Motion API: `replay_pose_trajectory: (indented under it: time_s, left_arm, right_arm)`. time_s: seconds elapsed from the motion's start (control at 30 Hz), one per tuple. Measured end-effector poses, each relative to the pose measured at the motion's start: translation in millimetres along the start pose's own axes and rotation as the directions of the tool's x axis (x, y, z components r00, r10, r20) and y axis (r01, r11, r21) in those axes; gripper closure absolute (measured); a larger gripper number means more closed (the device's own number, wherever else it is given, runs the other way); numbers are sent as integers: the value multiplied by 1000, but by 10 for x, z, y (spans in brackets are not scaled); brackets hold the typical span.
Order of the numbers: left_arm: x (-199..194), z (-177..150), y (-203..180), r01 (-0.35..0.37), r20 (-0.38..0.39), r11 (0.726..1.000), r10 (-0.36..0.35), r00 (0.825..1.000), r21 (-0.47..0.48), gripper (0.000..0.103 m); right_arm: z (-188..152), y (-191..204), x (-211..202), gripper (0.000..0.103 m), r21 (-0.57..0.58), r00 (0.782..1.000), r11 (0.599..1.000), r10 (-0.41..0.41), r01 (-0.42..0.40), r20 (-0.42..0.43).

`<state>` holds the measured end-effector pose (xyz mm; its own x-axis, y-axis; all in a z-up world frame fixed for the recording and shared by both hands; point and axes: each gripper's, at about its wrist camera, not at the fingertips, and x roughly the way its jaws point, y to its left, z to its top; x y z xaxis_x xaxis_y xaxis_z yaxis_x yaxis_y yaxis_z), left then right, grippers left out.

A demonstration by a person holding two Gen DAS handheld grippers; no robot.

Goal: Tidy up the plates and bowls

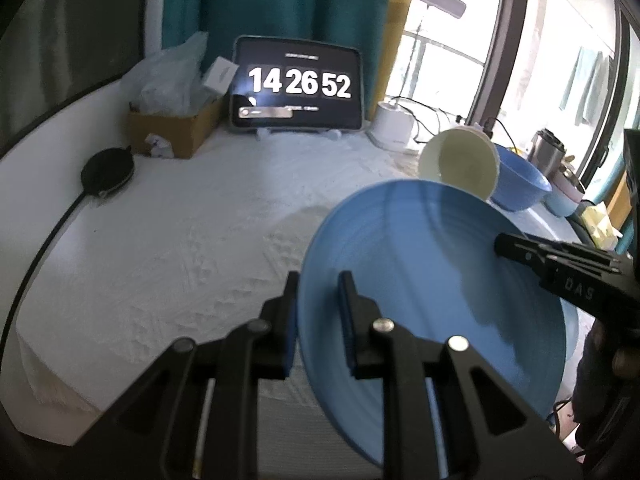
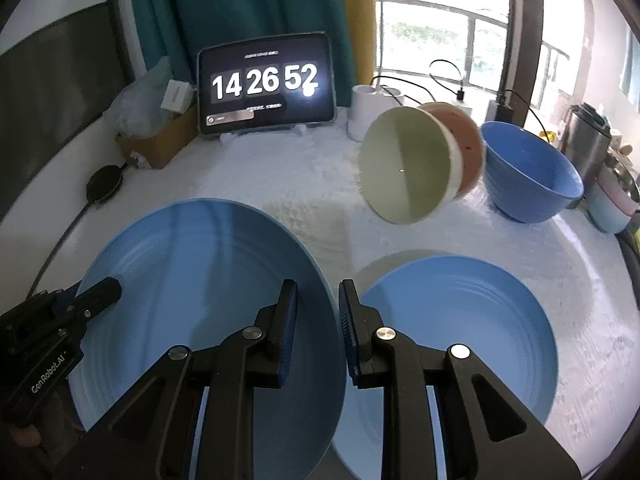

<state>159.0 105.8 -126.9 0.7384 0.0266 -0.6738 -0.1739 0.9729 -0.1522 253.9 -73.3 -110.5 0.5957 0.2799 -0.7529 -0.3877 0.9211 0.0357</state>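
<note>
We hold one blue plate (image 2: 192, 280) between our two grippers, tilted above the desk (image 1: 180, 220) in front of the tablet clock (image 2: 266, 84). Our left gripper (image 1: 318, 292) is nearly closed, its jaws pinching the plate's near rim, and our right gripper (image 2: 318, 300) is narrowed the same way around the opposite rim. A second blue plate (image 2: 460, 320) lies flat on the desk just right of the held one, nearer us than the clock. Further right of the clock, a cream bowl (image 2: 404, 168) tips on its side against a pink bowl (image 2: 466, 144), with a blue bowl (image 2: 532, 168) beside them. We judge the plate light, stiff and rather slick, likely plastic, so the rim is the right hold, pads well over the lip. It probably belongs stacked on the flat plate.
</note>
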Motion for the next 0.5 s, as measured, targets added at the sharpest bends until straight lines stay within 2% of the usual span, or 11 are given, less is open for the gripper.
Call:
replay_pose_trajectory:
  time_s: [0.5]
  left_arm:
    - [14, 50, -562, 22, -6, 996, -22, 1000, 85, 85]
  right_arm:
    - [-153, -536, -226, 80, 85, 999, 996, -14, 11, 31]
